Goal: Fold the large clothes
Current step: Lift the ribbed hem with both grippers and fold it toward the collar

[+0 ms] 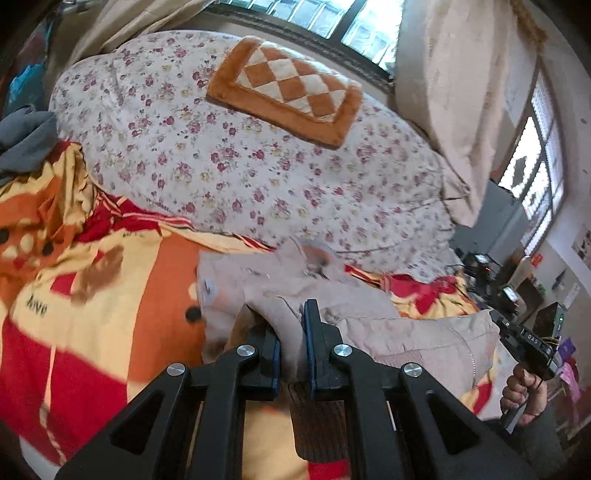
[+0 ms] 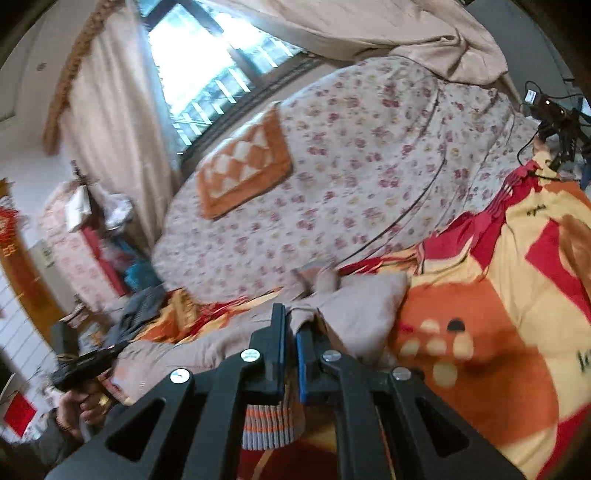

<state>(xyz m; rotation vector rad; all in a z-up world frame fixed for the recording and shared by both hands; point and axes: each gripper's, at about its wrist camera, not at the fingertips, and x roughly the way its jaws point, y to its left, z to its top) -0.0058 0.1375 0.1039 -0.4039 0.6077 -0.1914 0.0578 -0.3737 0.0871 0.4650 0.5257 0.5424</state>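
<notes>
A beige jacket point(image 1: 413, 332) is lifted off a red, orange and cream blanket point(image 1: 122, 295). My left gripper point(image 1: 291, 314) is shut on a fold of the jacket's fabric, with a dark ribbed hem hanging below the jaws. In the right wrist view my right gripper point(image 2: 290, 325) is shut on the beige jacket point(image 2: 362, 314) too, and a striped ribbed cuff point(image 2: 269, 424) hangs under its jaws. The garment stretches between the two grippers. Each view shows the other hand-held gripper at its edge, the right one point(image 1: 532, 343) and the left one point(image 2: 88, 363).
Behind the blanket point(image 2: 498, 332) lies a floral quilt point(image 1: 258, 158) with an orange checked cushion point(image 1: 288, 88) on it. Curtains point(image 1: 461, 92) and a window point(image 1: 332, 18) stand beyond. A grey garment point(image 1: 26, 140) lies at the far left. Desk clutter and electronics point(image 1: 517, 288) are at right.
</notes>
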